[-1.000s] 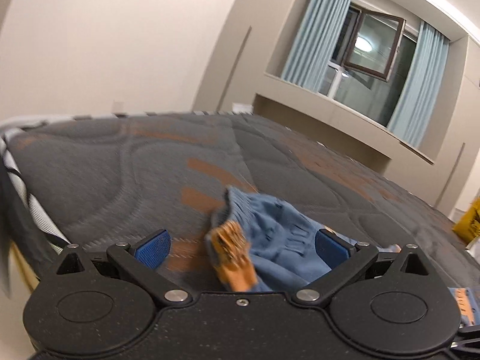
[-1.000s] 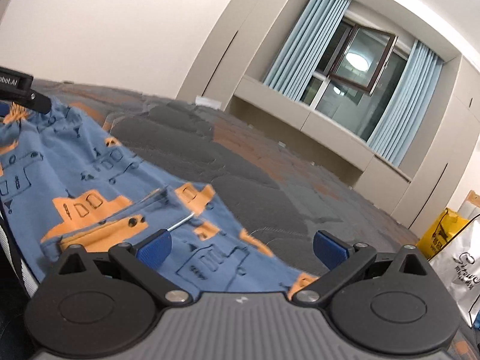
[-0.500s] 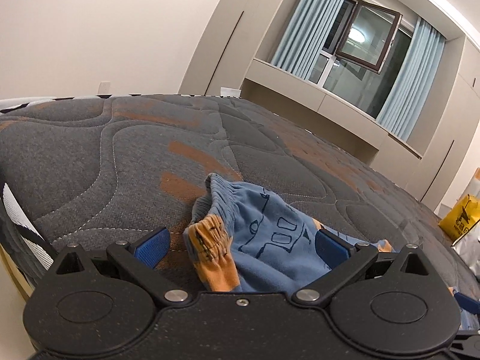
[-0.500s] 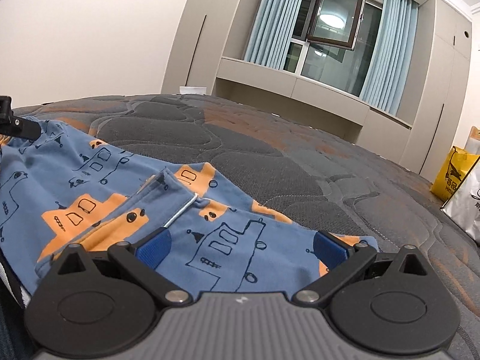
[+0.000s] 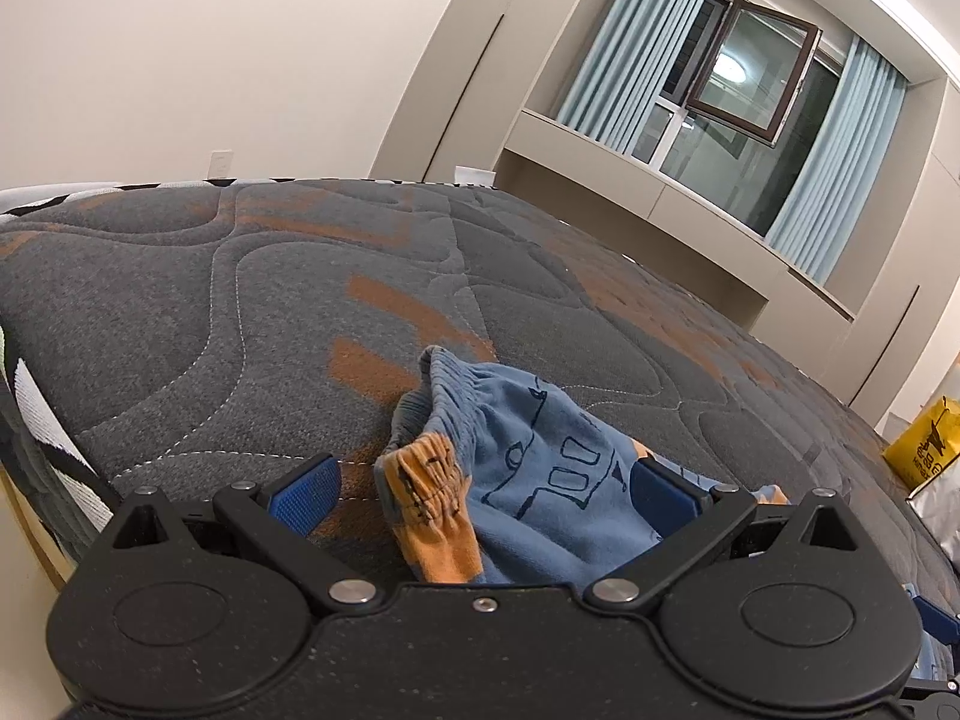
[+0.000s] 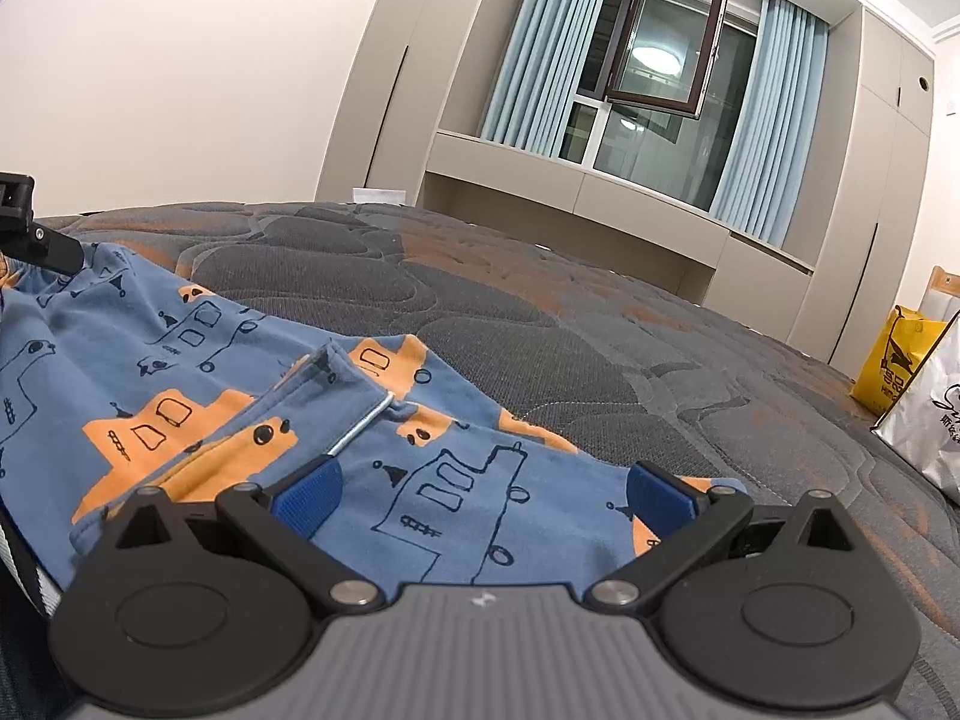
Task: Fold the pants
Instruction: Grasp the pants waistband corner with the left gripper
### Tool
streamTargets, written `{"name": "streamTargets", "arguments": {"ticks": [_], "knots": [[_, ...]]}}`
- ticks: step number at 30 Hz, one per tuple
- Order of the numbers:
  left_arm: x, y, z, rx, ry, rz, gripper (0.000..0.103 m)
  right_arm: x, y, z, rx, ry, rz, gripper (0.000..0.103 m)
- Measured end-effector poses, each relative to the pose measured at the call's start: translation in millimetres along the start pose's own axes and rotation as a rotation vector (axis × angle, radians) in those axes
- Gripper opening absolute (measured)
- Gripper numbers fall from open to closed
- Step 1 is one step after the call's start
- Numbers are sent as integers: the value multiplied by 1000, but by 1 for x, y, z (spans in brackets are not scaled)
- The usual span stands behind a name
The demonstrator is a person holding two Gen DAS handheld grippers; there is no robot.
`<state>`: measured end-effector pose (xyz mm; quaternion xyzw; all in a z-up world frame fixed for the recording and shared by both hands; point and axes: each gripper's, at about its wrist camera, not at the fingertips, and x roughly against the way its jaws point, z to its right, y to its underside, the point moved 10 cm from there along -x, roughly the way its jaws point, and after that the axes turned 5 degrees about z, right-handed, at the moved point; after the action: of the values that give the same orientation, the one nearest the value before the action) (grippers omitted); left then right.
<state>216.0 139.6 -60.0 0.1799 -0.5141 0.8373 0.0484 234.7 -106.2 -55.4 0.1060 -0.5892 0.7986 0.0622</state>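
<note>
Small blue pants with orange truck prints lie on a grey and orange quilted mattress. In the left wrist view the gathered elastic waistband bunches up between the blue fingertips. My left gripper is open, with the waistband end between its jaws. My right gripper is open and low over the leg end of the pants, jaws apart on either side of the cloth. A part of the left gripper shows at the far left of the right wrist view.
The mattress near edge with striped piping is at the left. A yellow bag and a silver bag stand beyond the bed's right side. A window with blue curtains is behind.
Both grippers have shifted slightly over the pants and stay open. The left wrist view tilted back up a little; the right one moved closer over the leg end.
</note>
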Motion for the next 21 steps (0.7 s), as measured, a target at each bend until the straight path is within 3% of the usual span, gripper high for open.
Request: {"name": "streamTargets", "arguments": {"ticks": [3, 11, 14, 15, 17, 21], "knots": [[2, 0, -3, 14, -5, 10, 101, -1, 0, 0, -3, -7, -2, 103], [11, -2, -13, 76, -65, 43, 82, -1, 0, 0, -8, -17, 0, 103], [12, -2, -16, 100, -72, 39, 65, -1, 0, 0, -14, -21, -3, 103], [12, -1, -17, 107, -69, 31, 55, -1, 0, 0, -13, -20, -2, 103], [10, 0, -16, 120, -61, 13, 48, -1, -1, 0, -11, -19, 1, 103], [11, -5, -14, 102, -76, 29, 25, -1, -2, 0, -7, -15, 6, 103]]}}
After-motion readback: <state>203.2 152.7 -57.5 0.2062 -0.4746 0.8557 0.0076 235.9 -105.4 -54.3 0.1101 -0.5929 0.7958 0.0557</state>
